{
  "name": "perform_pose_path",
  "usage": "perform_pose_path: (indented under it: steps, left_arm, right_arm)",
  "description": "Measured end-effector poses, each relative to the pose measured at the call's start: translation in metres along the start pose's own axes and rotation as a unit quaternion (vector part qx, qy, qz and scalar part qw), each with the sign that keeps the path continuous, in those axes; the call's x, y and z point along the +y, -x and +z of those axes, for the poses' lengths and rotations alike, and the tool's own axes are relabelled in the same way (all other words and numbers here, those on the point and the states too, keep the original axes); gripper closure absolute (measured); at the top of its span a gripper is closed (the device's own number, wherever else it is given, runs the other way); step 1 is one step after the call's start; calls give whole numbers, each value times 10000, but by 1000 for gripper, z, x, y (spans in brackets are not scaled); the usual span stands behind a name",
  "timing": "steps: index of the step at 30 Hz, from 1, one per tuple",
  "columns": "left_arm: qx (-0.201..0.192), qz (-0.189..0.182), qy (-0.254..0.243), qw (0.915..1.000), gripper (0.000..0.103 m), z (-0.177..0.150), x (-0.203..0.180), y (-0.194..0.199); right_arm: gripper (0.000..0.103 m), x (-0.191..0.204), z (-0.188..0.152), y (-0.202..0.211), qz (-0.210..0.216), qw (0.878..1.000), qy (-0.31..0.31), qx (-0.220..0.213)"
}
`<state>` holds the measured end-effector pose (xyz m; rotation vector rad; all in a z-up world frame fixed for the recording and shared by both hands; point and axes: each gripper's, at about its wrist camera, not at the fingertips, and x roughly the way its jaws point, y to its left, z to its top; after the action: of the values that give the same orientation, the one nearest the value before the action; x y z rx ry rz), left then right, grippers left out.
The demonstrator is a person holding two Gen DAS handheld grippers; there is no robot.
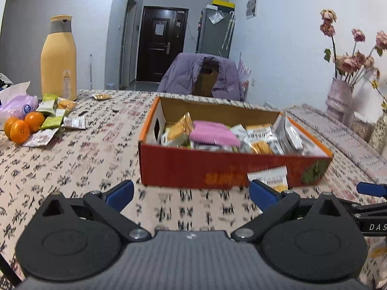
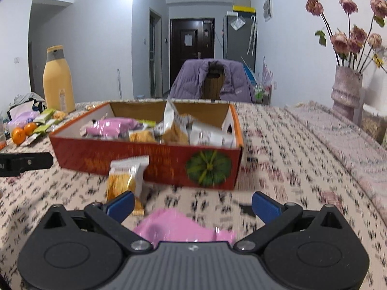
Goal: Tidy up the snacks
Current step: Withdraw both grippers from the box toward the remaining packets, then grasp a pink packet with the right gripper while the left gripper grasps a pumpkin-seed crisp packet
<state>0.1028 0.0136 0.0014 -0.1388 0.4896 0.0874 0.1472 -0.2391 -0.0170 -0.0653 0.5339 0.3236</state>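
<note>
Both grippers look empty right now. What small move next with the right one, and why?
Probably lower the right gripper onto the pink packet and close. Its jaws are open, and the packet lies on the tablecloth just below them, outside the red box.

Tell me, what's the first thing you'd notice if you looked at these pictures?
Probably the red box in the middle of the patterned tablecloth, stuffed with snack packets, including a pink one. Next, the tall yellow bottle far left, with oranges and loose packets nearby. One small packet leans against the box front, and both grippers, left and right, are open.
</note>
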Motion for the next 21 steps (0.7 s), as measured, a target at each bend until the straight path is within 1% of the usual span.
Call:
perform_pose_path:
  steps: [8,13,18,21]
  left_arm:
    - [230,-114,-21,9997,0,-20,0,8]
    - [231,-128,-15,9997,0,-21,-1,12]
    - [236,-127,14,9996,0,-22,1,14]
    - [261,-122,52,9996,0,-23,3,14]
  right_arm:
    - [0,3,-15,0,-11,9993,-179,336]
    - [0,10,-12,-13,-80,9981,-302,536]
    - [0,13,-11,-29,-262,9955,-459,793]
    - [0,18,-16,-34,-343,9951,-349,853]
